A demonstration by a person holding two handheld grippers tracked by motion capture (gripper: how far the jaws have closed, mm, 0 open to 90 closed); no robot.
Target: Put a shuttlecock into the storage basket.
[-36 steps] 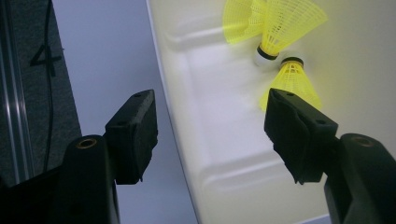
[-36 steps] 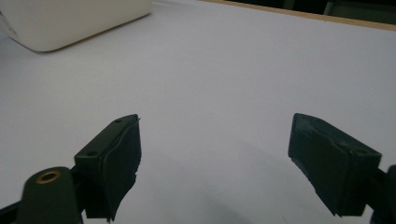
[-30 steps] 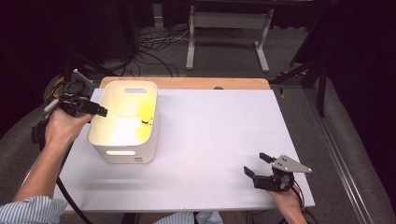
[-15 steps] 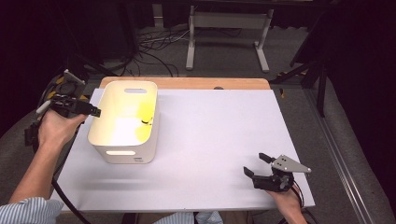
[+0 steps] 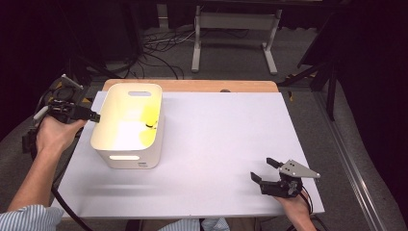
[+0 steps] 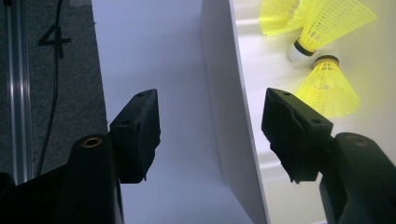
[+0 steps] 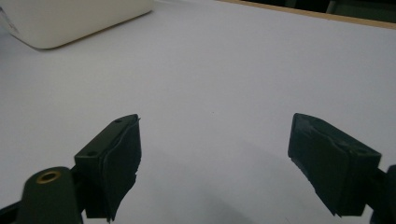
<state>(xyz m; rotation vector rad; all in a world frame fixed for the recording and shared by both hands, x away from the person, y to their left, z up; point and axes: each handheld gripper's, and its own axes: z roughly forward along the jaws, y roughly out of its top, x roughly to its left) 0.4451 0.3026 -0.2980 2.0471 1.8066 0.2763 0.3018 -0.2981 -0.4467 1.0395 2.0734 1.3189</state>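
Two grippers showed in the high view: the left gripper (image 5: 91,116) hovered at the left wall of a white bin (image 5: 129,126), while the right gripper (image 5: 262,173) rested near the front right corner of the white surface (image 5: 221,139), fingers apart. In the left gripper view, its fingers (image 6: 140,135) straddled the bin wall (image 6: 229,107), apart, not pressing it; three yellow shuttlecocks (image 6: 324,86) lay inside. In the right gripper view, the fingers (image 7: 112,163) stood wide apart over bare surface.

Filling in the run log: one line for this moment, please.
left gripper: open, fingers straddling bin wall | shuttlecocks: in bin | right gripper: open, empty
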